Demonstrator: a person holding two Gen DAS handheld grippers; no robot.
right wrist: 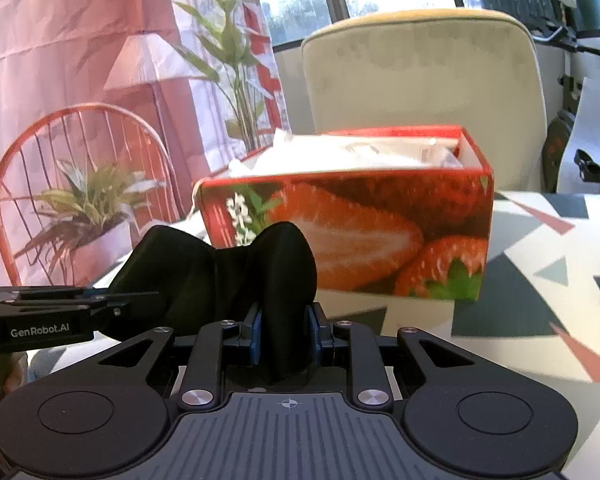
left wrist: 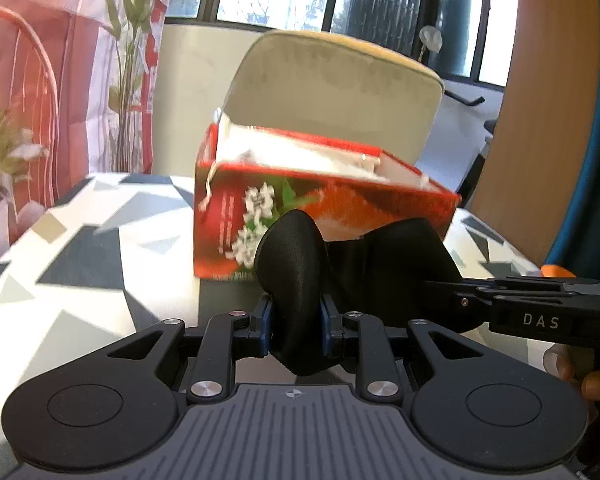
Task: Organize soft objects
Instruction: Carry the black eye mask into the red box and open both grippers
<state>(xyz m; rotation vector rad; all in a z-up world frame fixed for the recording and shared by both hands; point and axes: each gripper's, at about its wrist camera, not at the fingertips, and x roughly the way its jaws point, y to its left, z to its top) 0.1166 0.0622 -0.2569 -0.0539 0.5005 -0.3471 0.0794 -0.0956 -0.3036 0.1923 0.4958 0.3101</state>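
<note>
A soft black cloth piece [left wrist: 300, 276] is stretched between both grippers, just in front of a red strawberry-print box [left wrist: 300, 204] with white contents. My left gripper [left wrist: 296, 322] is shut on the cloth's left end, its blue pads pinching the fabric. The right gripper's arm enters that view from the right and grips the other end. In the right wrist view my right gripper [right wrist: 286, 332] is shut on the black cloth [right wrist: 236, 276], with the box [right wrist: 360, 236] right behind it. The left gripper's arm [right wrist: 60, 312] reaches in from the left, holding the far end.
The box stands on a tabletop [left wrist: 80, 264] patterned with grey, white and red triangles. A beige chair back [left wrist: 332, 96] rises behind the box. A red wire chair [right wrist: 80, 184] and potted plants [right wrist: 88, 208] stand at the left, windows behind.
</note>
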